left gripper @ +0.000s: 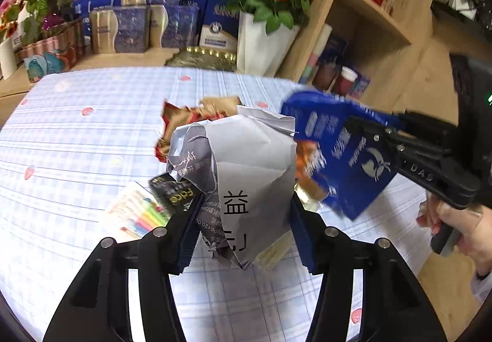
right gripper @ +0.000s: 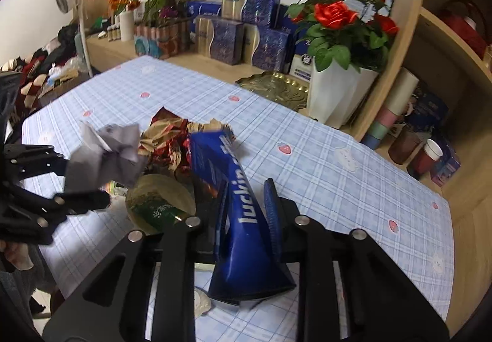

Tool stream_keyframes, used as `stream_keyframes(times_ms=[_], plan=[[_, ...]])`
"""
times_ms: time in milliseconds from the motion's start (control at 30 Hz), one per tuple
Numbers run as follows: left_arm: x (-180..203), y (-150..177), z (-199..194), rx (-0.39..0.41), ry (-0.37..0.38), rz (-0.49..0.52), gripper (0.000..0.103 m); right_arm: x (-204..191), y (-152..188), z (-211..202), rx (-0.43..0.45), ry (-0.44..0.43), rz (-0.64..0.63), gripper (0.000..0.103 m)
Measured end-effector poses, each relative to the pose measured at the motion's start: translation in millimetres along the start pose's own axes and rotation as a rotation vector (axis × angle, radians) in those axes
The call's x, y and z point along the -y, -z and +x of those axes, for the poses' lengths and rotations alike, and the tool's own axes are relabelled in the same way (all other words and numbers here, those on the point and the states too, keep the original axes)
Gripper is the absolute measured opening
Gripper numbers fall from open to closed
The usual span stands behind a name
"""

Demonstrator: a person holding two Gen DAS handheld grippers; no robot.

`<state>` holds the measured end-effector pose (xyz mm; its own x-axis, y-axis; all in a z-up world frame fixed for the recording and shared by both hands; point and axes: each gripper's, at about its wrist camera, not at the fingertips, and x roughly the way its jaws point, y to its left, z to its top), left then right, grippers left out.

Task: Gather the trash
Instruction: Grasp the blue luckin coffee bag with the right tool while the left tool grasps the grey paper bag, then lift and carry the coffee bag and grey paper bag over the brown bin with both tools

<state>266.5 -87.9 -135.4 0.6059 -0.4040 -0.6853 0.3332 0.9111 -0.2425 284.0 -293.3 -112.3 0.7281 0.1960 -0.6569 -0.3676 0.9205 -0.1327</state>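
2 grippers work over a table covered with a pale blue checked cloth (left gripper: pixel 77 133) dotted with small strawberries. The left gripper (left gripper: pixel 243 216) has its pads pressed against either side of a crumpled sheet of grey-white paper (left gripper: pixel 255 163) printed with black characters, pinching it between them. In the right wrist view that same paper wad (right gripper: pixel 104 157) sits at the tips of the left gripper, off to the left of the pile.

The right gripper (right gripper: pixel 246 206) is squeezed nearly together on a flattened blue paper bag (right gripper: pixel 243 228) with white lettering; the bag stands between its jaws and rises toward the pile. From the left wrist view the bag (left gripper: pixel 341 157) is clamped in the black tool, with a hand (left gripper: pixel 455 228) gripping the handle at the right edge.

More trash lies on the cloth behind: crumpled red and gold wrappers (right gripper: pixel 169 142), a round greenish lid or cup (right gripper: pixel 160 203), and a packet of coloured markers (left gripper: pixel 138 212) next to a dark box.

1 white pot of red roses (right gripper: pixel 341 96) stands at the far side, beside a wooden shelf (left gripper: pixel 384 19) and stacked blue boxes (right gripper: pixel 261 28).
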Motion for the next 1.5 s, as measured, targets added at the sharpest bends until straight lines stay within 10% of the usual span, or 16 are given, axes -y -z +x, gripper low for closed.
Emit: stream_keyframes(times_ms=[433,1100,1500], plan=[[2.7,16.9,-64.9,0.076,0.01,0.021,0.053,-9.6,9.8,-37.2,0.006,0.02,0.021,0.019],[-9.8,49.6,-106.8,0.085,0.022,0.008,0.053,-21.1,25.1,-23.4,-0.304,-0.024,0.077,0.022],[-19.0,68.2,-141.3,0.108,0.012,0.004,0.053,-17.1,28.0,-82.7,-0.11,0.039,0.11,0.019]])
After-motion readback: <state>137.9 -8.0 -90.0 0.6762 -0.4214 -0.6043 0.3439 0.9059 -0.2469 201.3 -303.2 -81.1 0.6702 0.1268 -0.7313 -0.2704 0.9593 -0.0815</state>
